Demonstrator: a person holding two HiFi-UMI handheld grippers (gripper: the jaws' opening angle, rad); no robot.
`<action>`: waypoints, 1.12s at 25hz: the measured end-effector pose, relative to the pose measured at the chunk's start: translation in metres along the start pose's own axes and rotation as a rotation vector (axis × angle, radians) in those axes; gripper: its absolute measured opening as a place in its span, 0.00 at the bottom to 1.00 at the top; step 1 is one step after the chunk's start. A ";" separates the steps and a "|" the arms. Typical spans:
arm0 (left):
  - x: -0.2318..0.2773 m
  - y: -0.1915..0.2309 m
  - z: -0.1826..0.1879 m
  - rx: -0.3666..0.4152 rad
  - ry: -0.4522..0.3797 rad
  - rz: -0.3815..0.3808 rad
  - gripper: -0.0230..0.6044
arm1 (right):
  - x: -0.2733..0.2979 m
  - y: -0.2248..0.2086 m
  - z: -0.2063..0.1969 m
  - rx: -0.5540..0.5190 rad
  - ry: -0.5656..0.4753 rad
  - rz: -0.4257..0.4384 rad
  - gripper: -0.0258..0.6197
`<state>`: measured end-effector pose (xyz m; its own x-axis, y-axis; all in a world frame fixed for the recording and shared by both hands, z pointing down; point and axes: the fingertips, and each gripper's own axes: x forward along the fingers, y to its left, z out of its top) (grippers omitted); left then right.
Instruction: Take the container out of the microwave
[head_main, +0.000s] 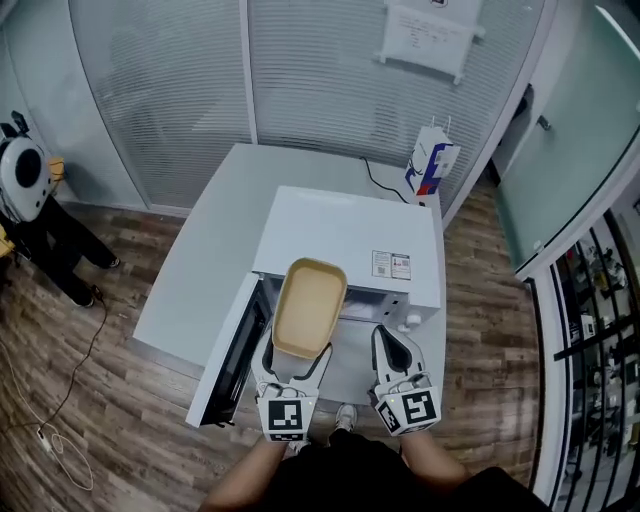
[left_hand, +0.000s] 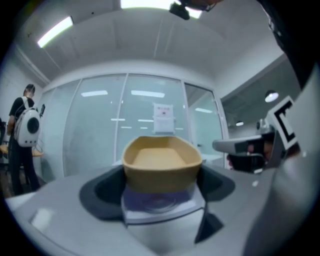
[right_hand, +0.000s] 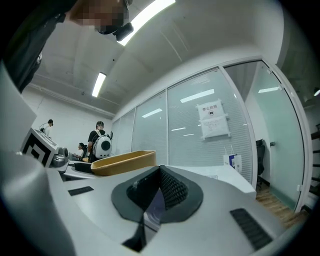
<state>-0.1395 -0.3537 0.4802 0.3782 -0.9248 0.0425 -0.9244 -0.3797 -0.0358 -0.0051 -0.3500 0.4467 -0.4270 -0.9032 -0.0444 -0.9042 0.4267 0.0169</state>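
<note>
A tan, boat-shaped container (head_main: 310, 305) is held in the air in front of the white microwave (head_main: 350, 235), over its open cavity. My left gripper (head_main: 297, 355) is shut on it, jaws spread wide with the black pads pressing its two sides. In the left gripper view the container (left_hand: 162, 162) sits upright and level between the pads and looks empty. My right gripper (head_main: 395, 340) hovers just to the right at about the same height, holding nothing. In the right gripper view its own pads (right_hand: 172, 187) meet, and the container (right_hand: 122, 162) shows at the left.
The microwave door (head_main: 230, 365) hangs open to the left, past the white table's (head_main: 215, 260) front edge. A blue and white carton (head_main: 432, 165) stands at the table's back right. Glass partitions rise behind. A person with a backpack (head_main: 30, 200) stands far left.
</note>
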 end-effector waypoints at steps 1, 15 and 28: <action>0.001 0.004 0.005 0.005 -0.008 0.006 0.75 | 0.002 0.000 0.008 -0.008 -0.015 0.002 0.04; 0.023 0.021 0.060 0.032 -0.111 0.035 0.76 | 0.022 -0.013 0.078 -0.093 -0.162 -0.003 0.04; 0.042 0.014 0.073 0.025 -0.138 0.046 0.76 | 0.035 -0.032 0.089 -0.109 -0.179 0.006 0.04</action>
<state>-0.1334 -0.4000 0.4083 0.3398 -0.9355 -0.0972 -0.9402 -0.3354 -0.0591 0.0089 -0.3911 0.3562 -0.4341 -0.8733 -0.2210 -0.9007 0.4160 0.1254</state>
